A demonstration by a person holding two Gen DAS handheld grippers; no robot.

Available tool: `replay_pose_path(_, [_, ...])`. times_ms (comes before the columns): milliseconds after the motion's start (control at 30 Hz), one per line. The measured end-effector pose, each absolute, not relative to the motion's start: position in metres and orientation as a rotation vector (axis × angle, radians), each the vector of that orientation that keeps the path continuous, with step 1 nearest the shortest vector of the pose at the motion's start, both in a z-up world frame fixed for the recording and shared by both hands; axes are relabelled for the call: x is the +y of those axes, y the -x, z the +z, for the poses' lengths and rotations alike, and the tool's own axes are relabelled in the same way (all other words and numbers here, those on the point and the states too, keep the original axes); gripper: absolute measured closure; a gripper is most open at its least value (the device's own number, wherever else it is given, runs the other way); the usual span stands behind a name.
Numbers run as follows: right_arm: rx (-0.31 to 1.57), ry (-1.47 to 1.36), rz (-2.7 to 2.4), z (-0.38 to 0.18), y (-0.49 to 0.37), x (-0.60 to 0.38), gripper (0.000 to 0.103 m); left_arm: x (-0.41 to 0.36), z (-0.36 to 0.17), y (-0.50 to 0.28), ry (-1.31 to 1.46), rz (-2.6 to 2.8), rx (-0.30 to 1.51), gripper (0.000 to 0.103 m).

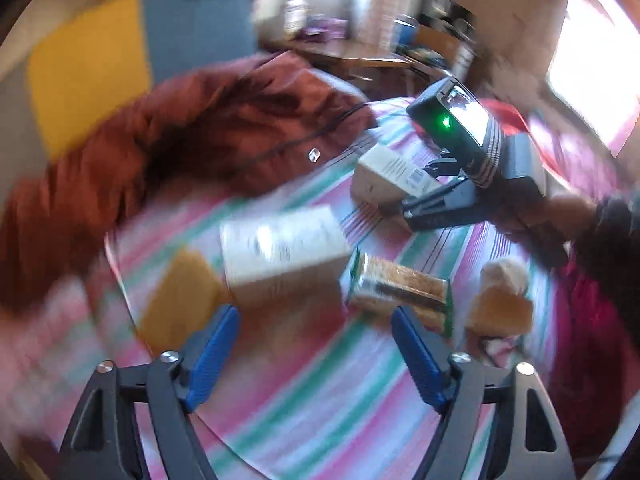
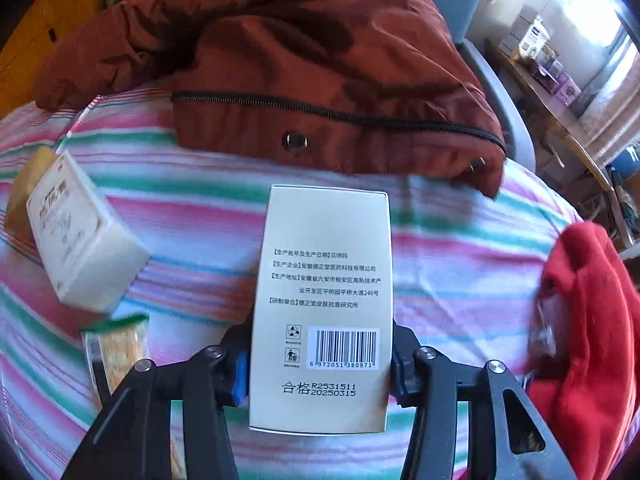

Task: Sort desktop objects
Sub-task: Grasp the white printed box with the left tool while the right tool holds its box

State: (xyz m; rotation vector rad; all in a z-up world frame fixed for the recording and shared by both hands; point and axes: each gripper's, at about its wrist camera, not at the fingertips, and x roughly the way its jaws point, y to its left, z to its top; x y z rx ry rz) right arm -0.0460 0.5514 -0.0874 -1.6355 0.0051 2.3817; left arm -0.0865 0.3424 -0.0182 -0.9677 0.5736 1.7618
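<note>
1. Right gripper pinches one barcode box, just in front of the rust jacket
2. Left gripper spread, holding nothing
3. One white box and one cracker packet left of the barcode box

Your right gripper clamps the barcode box above the striped cloth. Behind it lies the jacket. To its left sits a second box, with the cracker packet nearer you. A garment lies right.
</note>
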Motion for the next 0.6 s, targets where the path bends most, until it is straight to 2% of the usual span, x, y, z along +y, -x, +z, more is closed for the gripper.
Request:
replay_pose_path(233, [0.181, 1.567, 2.440, -0.078, -0.003, 0.540, 0.053, 0.387, -0.023, 0.096, 0.713, 1.644, 0.986, 0.017])
replay_pose_path(600, [0.279, 1.502, 2.557, -0.062, -0.029, 0.539, 0.052, 0.427, -0.065, 0.109, 0.721, 1.361, 1.248, 0.016])
